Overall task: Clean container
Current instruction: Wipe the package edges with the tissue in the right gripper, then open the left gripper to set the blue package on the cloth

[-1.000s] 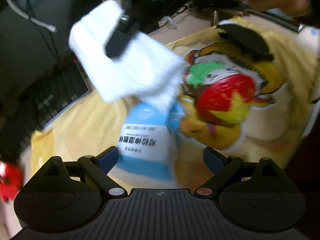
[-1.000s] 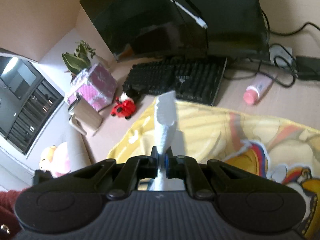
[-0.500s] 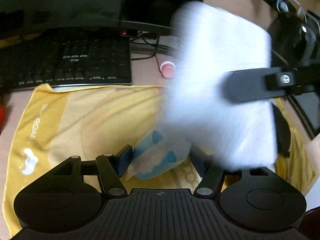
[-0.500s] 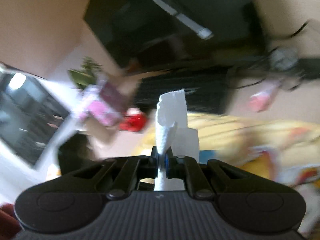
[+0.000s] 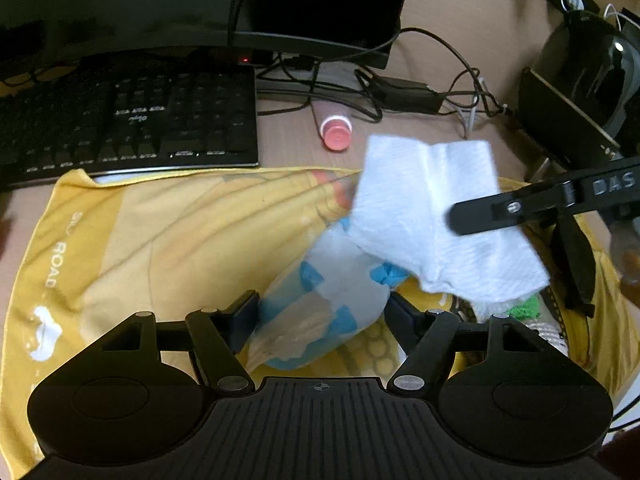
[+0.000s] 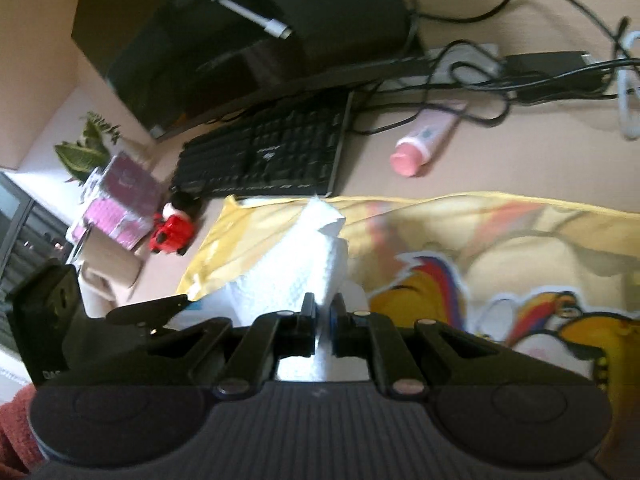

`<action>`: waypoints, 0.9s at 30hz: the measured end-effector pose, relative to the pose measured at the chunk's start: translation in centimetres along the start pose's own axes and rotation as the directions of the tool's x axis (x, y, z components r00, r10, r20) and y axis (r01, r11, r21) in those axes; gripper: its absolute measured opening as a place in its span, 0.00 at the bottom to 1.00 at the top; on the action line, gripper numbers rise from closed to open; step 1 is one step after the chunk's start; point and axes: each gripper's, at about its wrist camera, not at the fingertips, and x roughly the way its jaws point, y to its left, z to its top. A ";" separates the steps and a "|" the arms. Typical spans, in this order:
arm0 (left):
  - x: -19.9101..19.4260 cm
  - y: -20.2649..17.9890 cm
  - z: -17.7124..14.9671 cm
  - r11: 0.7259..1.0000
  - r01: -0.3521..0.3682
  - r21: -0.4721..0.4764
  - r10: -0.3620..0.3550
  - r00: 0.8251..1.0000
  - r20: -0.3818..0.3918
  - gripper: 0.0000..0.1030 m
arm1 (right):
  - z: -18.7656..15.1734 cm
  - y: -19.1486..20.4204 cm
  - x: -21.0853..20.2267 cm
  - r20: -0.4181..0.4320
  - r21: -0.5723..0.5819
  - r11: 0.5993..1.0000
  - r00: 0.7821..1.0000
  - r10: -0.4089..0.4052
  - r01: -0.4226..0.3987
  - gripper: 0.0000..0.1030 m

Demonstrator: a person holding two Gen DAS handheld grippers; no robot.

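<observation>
Since the earlier frame, the left gripper [image 5: 320, 312] has swung from the cartoon end of the yellow cloth [image 5: 160, 248] toward the keyboard side, and its jaws, wide apart a second ago, have closed in and then eased out a little. They now stand on either side of the container [image 5: 320, 312], a pale bottle with a blue and white label. The left pad looks to touch its side; on the right a small gap seems to show, so I judge the hold loose or not quite made. The bottle lies tilted, its near end between the jaws and its far end reaching up to the right.

Just beyond it, the white paper towel [image 5: 436, 216] has come down from high in the view and now covers the bottle's far end. One finger of the right gripper [image 6: 323, 312] crosses it from the right. In the right wrist view those jaws are closed tight on a fold of the towel [image 6: 296, 272], which stands up ahead of them.

That puts towel and bottle together: wiping looks about to begin, though contact between them cannot be confirmed. A firmer left grip would probably be needed first.

Farther off lie the black keyboard [image 5: 128, 120], a pink-capped tube [image 5: 336, 134], the tangled cables [image 5: 420, 92] and the dark monitor [image 5: 200, 0].
</observation>
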 end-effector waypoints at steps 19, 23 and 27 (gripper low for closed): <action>-2.0 0.4 -1.4 0.975 -0.209 -0.070 0.206 0.977 -0.052 0.93 | -2.7 -4.7 -7.9 0.125 0.057 0.993 0.986 -0.110 0.103 0.09; -3.7 -1.0 -1.4 0.964 -0.263 0.026 0.264 0.964 -0.033 0.94 | -3.3 -5.1 -8.5 0.127 0.025 0.991 0.983 -0.135 0.133 0.09; -7.3 -2.9 -0.5 0.902 -0.418 0.106 0.409 0.907 0.103 0.97 | -4.0 -5.2 -9.8 0.170 -0.022 0.981 0.968 -0.185 0.192 0.09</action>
